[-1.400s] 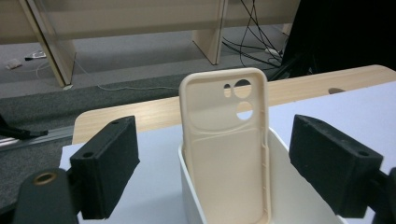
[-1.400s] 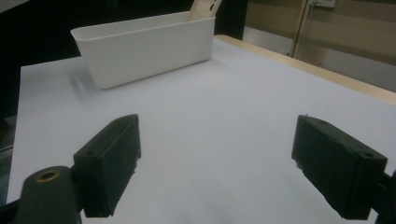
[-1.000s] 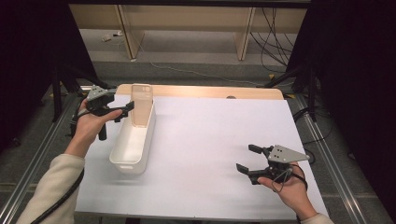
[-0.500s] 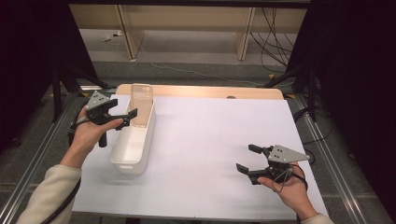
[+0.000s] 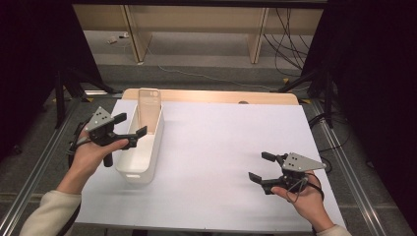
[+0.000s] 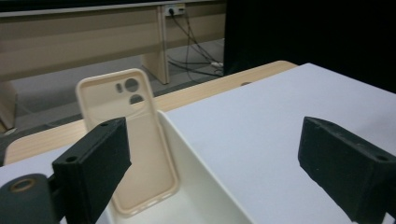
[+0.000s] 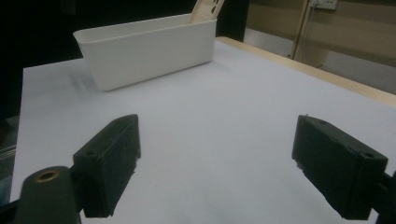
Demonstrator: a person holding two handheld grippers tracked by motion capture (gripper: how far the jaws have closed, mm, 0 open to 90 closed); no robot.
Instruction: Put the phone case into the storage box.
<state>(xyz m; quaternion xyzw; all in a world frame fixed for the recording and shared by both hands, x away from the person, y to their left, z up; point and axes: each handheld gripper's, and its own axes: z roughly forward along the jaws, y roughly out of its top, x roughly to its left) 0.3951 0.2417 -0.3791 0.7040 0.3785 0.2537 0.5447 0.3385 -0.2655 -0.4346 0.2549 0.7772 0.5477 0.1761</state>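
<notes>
Left gripper [image 5: 127, 129]: jaws spread, nothing between them — over the bin's left rim.
Bin [image 5: 153, 147]: white, on the table [image 5: 221, 147], left side.
Phone case [image 5: 149, 109]: beige, upright against the bin's far end.
Right gripper [image 5: 260, 167]: jaws spread, holding nothing — low over the table, well apart from the bin.
</notes>
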